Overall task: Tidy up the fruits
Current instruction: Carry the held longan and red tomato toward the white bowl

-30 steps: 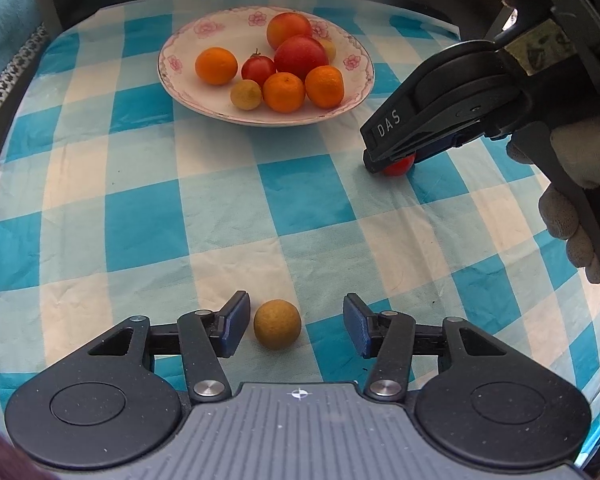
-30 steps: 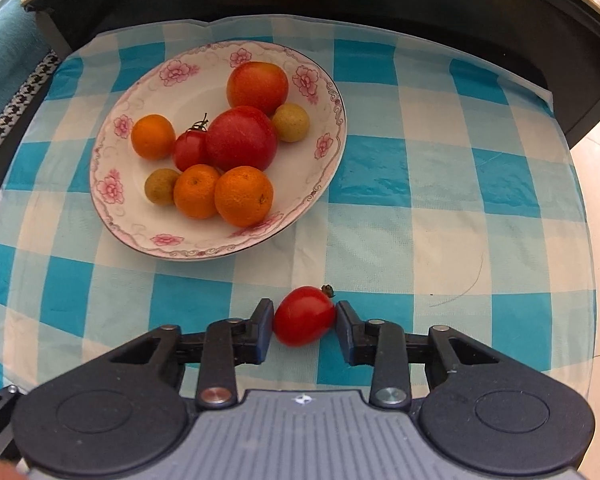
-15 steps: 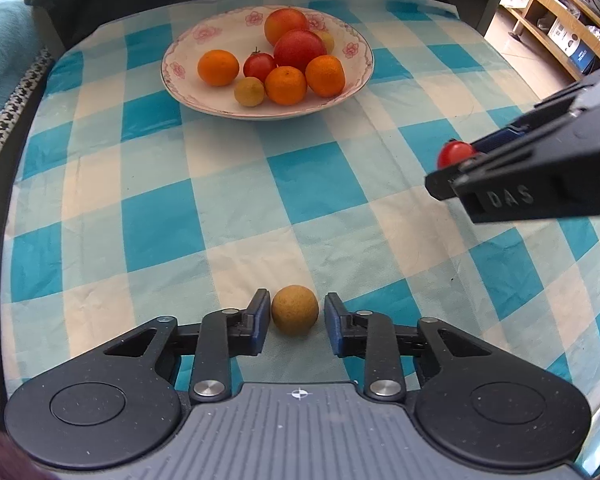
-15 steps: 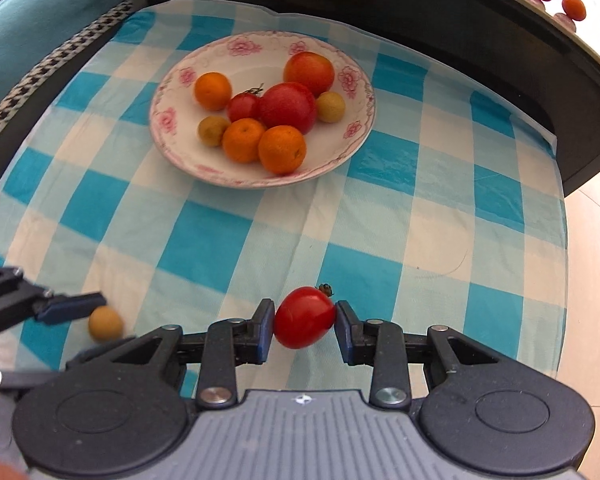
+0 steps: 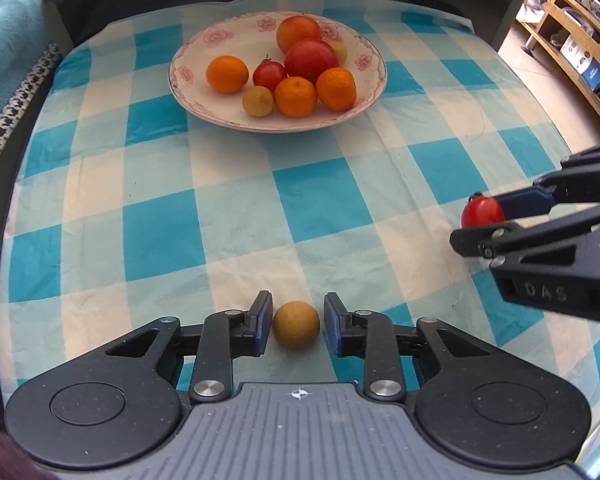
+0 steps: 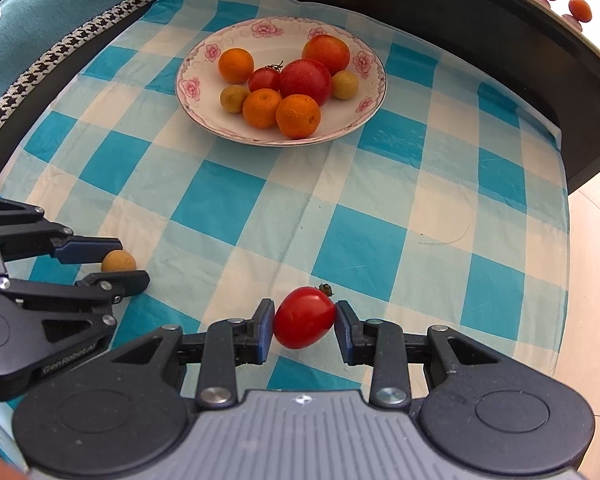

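Observation:
My left gripper (image 5: 296,326) is closed around a small yellow-brown round fruit (image 5: 296,325), its pads at the fruit's two sides, low over the checked cloth; it also shows in the right wrist view (image 6: 118,262). My right gripper (image 6: 305,318) is shut on a red tomato (image 6: 304,317) and holds it above the cloth; the tomato also shows in the left wrist view (image 5: 482,212). A white flowered plate (image 5: 364,60) at the far middle holds oranges, red fruits and small yellow fruits.
The blue-and-white checked cloth (image 5: 320,196) covers a dark table. A teal sofa (image 6: 40,20) lies at the left. Wooden shelves (image 5: 572,40) stand at the far right. The floor (image 6: 592,280) drops off past the cloth's right edge.
My left gripper's jaws closed in on the yellow-brown fruit. My right gripper lifted the tomato and drew back from the plate toward the near right.

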Available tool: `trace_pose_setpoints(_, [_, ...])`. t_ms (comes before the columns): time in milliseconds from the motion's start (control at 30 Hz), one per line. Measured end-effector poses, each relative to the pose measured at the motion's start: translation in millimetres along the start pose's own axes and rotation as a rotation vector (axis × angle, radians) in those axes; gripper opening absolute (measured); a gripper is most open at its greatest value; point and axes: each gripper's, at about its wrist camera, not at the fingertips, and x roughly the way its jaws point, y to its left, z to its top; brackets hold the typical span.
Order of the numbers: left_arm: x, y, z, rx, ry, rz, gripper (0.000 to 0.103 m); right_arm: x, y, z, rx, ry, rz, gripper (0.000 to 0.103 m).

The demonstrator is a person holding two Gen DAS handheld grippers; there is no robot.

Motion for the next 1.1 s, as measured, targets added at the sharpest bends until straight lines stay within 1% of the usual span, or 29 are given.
trace_pose_setpoints(200, [-1,-6,-3,0.050,-0.001,0.033,0.033,4,0,1,0.002,0.001,0.013,0.034])
trace_pose_setpoints(400, [-5,-6,-8,0.063,0.000,0.057,0.032,0,1,1,-0.006,-0.017,0.009,0.034])
trace_pose_setpoints(500, [-9,-4,-6,0.052,-0.014,0.058,0.032,-4,2,2,-0.008,-0.037,0.007,0.034])
trace_pose_setpoints(633, [-16,0,1,0.031,-0.041,0.055,0.032,-11,3,5,-0.011,-0.063,0.013,0.034])
trace_pose_setpoints(933, [-29,13,30,-0.030,-0.116,0.054,0.032,-20,-1,22,0.012,-0.114,0.016,0.034])
trace_pose_setpoints(1100, [-28,14,45,-0.024,-0.133,0.054,0.032,-22,-2,34,0.016,-0.130,0.020,0.034])
